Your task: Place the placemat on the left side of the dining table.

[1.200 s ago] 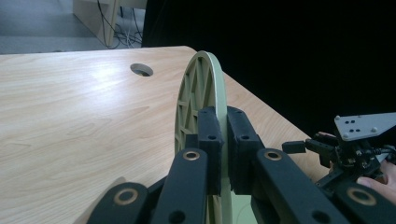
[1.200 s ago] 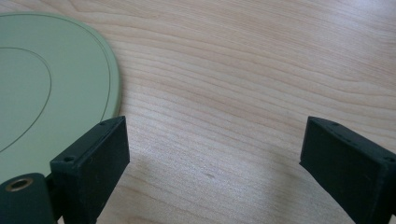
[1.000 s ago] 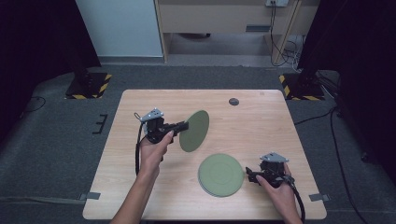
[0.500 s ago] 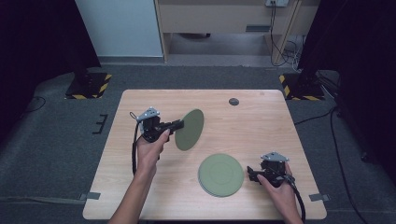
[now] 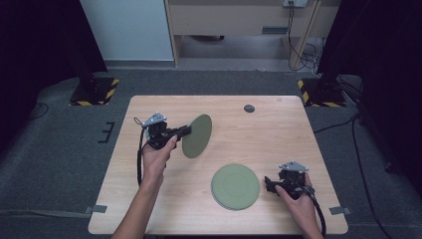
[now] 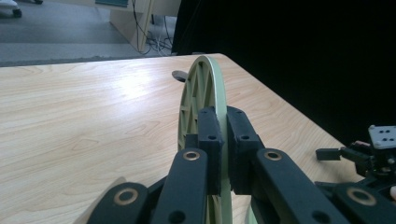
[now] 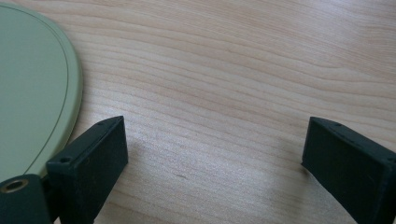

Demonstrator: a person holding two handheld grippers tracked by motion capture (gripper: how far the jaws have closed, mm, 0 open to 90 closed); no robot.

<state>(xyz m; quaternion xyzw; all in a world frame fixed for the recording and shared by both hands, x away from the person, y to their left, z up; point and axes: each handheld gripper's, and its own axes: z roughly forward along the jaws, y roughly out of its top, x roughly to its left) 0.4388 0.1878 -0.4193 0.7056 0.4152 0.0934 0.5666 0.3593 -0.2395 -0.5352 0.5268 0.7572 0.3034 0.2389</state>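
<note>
My left gripper [image 5: 188, 130] is shut on the rim of a round green plate [image 5: 197, 135] and holds it on edge above the left middle of the table. In the left gripper view both pads clamp the plate [image 6: 205, 79], whose ribbed underside faces left. A stack of like green plates [image 5: 235, 186] lies flat near the front. My right gripper [image 5: 268, 183] rests just right of it, open. Its jaws have just been opening, with only bare wood between them [image 7: 215, 154]. The stack's edge [image 7: 28, 88] lies beside one jaw.
A small dark disc [image 5: 249, 108] lies near the far edge of the wooden table [image 5: 278, 134]. Black-and-yellow striped stand bases [image 5: 94, 91] sit on the floor beyond both far corners. The right gripper [image 6: 369, 154] appears low at the right of the left gripper view.
My left hand has carried the upright plate a little to the left. The right hand has stayed where it was beside the stack.
</note>
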